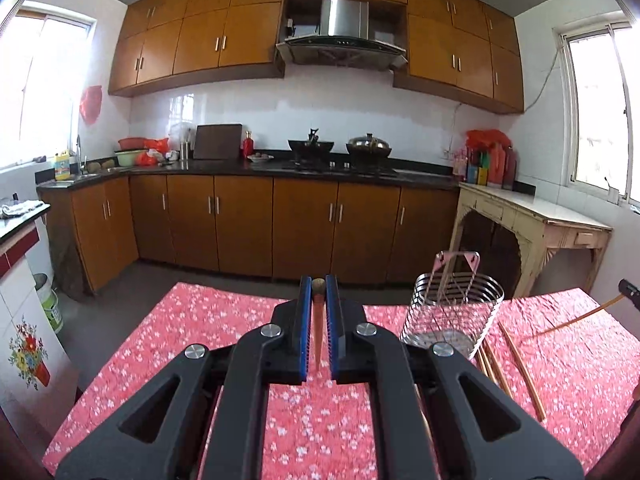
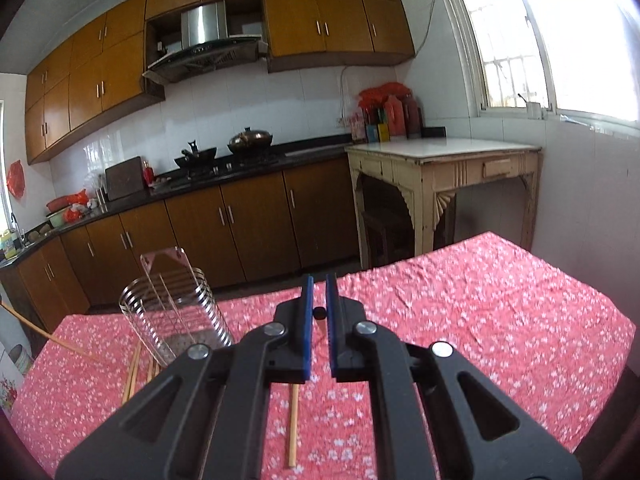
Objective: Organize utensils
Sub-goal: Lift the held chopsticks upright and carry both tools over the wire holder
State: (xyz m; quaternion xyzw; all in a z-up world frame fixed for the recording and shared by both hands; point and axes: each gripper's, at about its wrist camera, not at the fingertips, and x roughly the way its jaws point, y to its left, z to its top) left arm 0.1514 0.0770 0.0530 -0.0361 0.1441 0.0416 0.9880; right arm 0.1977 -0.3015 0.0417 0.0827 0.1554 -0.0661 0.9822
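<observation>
Wooden and slim, a chopstick [image 1: 318, 320] sits clamped between the blue-padded fingers of the left gripper [image 1: 318, 284], narrowed to the stick's width, its rounded end poking out at the fingertips. The right gripper [image 2: 319, 282] is closed to a thin gap on another chopstick [image 2: 319, 313], seen end-on. At its 10 o'clock stands the round wire holder [image 2: 176, 312] on the wrinkled red floral cloth [image 2: 460, 320]; loose chopsticks [image 2: 132, 372] lie beside its base.
</observation>
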